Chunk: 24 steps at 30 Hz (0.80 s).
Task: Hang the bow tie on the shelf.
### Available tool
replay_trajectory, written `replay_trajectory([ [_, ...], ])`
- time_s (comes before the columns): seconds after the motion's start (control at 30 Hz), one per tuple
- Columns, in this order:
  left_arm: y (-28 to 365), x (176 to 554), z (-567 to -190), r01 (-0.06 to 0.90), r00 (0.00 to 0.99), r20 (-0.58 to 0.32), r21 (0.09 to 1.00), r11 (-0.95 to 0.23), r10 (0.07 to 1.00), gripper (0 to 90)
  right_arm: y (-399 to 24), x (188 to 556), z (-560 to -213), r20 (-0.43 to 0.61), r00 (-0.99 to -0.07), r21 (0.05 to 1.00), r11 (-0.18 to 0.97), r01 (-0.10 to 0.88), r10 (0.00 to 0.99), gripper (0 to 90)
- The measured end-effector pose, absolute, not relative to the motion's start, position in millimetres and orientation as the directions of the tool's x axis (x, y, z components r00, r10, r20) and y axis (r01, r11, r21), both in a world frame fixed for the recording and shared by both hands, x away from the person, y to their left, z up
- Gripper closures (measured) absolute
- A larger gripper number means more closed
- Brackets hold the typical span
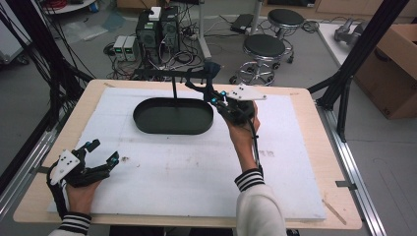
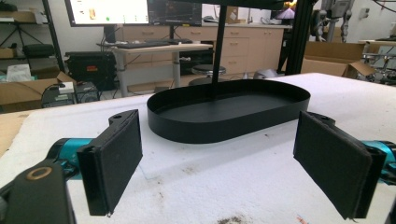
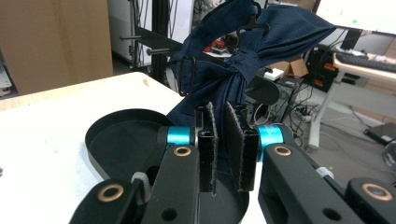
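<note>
Tray (image 1: 173,116) sits mid-table (image 1: 305,147); cloth (image 3: 243,60) hangs seemingly above its rim.

Dark blue cloth (image 3: 233,70) hangs bunched above black tray (image 3: 116,135).

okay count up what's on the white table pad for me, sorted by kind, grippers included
Black oval tray with its upright post: 1
Dark blue cloth item, pinched in the right gripper above the tray: 1
Handheld grippers: 2, the right one and the left gripper, whose jaws stand open with nothing between them
Total: 4
</note>
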<state>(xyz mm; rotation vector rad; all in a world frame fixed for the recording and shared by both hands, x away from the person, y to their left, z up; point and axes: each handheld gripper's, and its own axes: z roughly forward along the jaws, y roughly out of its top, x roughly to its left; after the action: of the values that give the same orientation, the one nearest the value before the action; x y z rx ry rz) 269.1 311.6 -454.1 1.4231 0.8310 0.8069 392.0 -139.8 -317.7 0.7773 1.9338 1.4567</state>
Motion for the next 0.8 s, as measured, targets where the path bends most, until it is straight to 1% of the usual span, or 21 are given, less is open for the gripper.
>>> replay_trajectory([
  [0.07, 312, 269, -454, 0.019, 0.497, -0.007, 1.0, -0.002, 0.868, 15.8, -140, 398, -319, -0.099, -0.655, 0.967, 0.227, 0.113, 0.749, 82.7],
  [0.2, 312, 269, -454, 0.019, 0.496, -0.009, 1.0, -0.001, 0.868, 15.8, -138, 405, -319, -0.112, -0.658, 0.965, 0.241, 0.108, 0.744, 82.7],
  [0.23, 312, 269, -454, 0.019, 0.497, -0.007, 1.0, -0.003, 0.868, 15.8, -138, 410, -323, -0.099, -0.66, 0.964, 0.236, 0.122, 0.745, 82.7],
  [0.3, 312, 269, -454, 0.019, 0.497, -0.009, 1.0, 0.0, 0.868, 15.8, -138, 412, -326, -0.093, -0.661, 0.961, 0.241, 0.137, 0.745, 82.7],
  [0.47, 312, 269, -454, 0.02, 0.497, -0.007, 1.0, -0.004, 0.868, 15.8, -138, 412, -327, -0.102, -0.661, 0.959, 0.25, 0.134, 0.743, 82.7],
  [0.57, 312, 269, -454, 0.018, 0.497, -0.01, 1.0, 0.001, 0.868, 15.8, -138, 414, -330, -0.114, -0.657, 0.947, 0.282, 0.155, 0.746, 82.7],
  [0.8, 312, 269, -454, 0.019, 0.499, -0.012, 1.0, 0.003, 0.867, 15.8, -138, 419, -337, -0.111, -0.641, 0.943, 0.284, 0.174, 0.76, 82.6],
])
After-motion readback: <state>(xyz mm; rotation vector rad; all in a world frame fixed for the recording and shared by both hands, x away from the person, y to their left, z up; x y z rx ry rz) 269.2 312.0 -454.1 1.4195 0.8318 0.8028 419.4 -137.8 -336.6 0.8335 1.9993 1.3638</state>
